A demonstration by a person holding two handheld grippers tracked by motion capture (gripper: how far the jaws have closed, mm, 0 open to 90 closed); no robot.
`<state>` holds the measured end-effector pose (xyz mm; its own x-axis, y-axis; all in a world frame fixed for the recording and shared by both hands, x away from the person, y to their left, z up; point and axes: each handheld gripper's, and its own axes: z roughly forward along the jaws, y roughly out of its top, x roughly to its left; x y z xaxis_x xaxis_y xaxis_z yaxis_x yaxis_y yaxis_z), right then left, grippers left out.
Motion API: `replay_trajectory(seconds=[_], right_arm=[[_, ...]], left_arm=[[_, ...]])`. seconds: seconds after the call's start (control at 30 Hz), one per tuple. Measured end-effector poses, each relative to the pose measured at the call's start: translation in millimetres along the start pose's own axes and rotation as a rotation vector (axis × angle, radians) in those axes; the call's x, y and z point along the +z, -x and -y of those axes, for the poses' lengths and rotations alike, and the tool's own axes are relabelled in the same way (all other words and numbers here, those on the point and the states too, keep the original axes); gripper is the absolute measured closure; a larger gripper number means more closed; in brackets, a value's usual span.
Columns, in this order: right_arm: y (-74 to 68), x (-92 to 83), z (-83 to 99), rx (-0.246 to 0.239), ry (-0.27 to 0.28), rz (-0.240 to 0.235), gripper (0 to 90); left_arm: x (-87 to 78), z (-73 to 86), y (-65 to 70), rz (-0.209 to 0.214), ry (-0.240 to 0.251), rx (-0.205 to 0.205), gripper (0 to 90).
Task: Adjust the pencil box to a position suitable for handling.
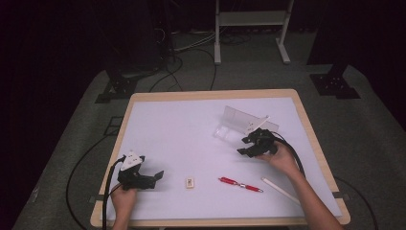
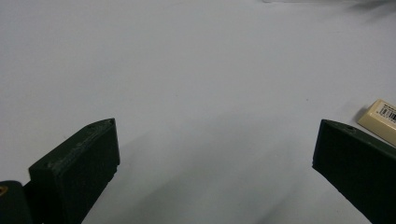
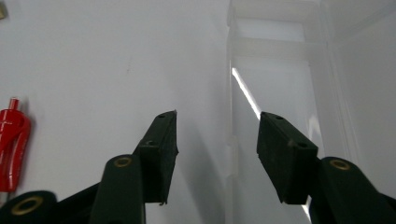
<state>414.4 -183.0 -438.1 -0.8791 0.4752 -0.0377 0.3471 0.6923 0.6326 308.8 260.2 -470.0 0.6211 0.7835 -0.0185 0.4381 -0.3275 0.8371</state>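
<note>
A clear plastic case (image 1: pixel 229 128) with its lid raised lies on the white table top (image 1: pixel 182 129), right of centre. My right gripper (image 1: pixel 243 145) is at its near right end. In the right gripper view the right gripper (image 3: pixel 217 126) is open and its jaws straddle the case's thin clear wall (image 3: pixel 229 93) without pressing on it. A red pen (image 1: pixel 241 184) lies near the front edge, and its red end (image 3: pixel 11 144) appears at the left of that view. My left gripper (image 1: pixel 157 178) rests open at the front left, with bare table between its jaws (image 2: pixel 215 140).
A small cream eraser (image 1: pixel 190 182) lies between the left gripper and the red pen; its corner (image 2: pixel 380 119) sits just beyond the left gripper's right jaw. A white stick (image 1: pixel 280 190) lies right of the pen. The table's wooden rim (image 1: pixel 313 143) borders the top.
</note>
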Motion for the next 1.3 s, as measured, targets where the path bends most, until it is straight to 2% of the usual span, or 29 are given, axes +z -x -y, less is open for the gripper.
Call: replay_trajectory(seconds=[0.17, 0.2, 0.5, 0.63, 0.77, 1.03, 1.2, 1.3], right_arm=[[2.5, 8.8, -0.2, -0.01, -0.017, 0.003, 59.5], [2.9, 11.1, 0.2, -0.016, -0.022, 0.01, 64.5], [5.7, 18.7, 3.2, -0.047, -0.048, 0.027, 80.5], [4.7, 21.1, 3.4, -0.063, -0.056, 0.046, 84.4], [5.3, 21.5, 3.2, -0.079, -0.052, 0.043, 85.0], [-1.5, 20.9, 0.5, -0.126, -0.065, 0.067, 85.8], [-7.7, 13.9, -6.3, -0.158, -0.041, 0.061, 86.3], [-19.5, 4.6, -15.8, -0.201, -0.016, 0.03, 86.1]], left_arm=[[0.1, 0.0, 0.1, 0.0, -0.001, 0.0, 0.1], [0.1, -0.1, 0.0, 0.0, -0.001, -0.001, 0.1], [0.6, -0.3, 0.0, 0.001, -0.005, -0.004, 0.1], [0.4, -0.4, -0.4, 0.003, -0.005, -0.003, 0.1], [0.5, -0.4, -0.6, 0.005, -0.005, -0.005, 0.1], [0.3, -0.3, -1.1, 0.003, -0.001, -0.007, 0.1], [0.3, -0.2, -1.3, 0.006, 0.001, -0.011, 0.1], [0.2, -0.3, -1.7, 0.007, 0.001, -0.009, 0.1]])
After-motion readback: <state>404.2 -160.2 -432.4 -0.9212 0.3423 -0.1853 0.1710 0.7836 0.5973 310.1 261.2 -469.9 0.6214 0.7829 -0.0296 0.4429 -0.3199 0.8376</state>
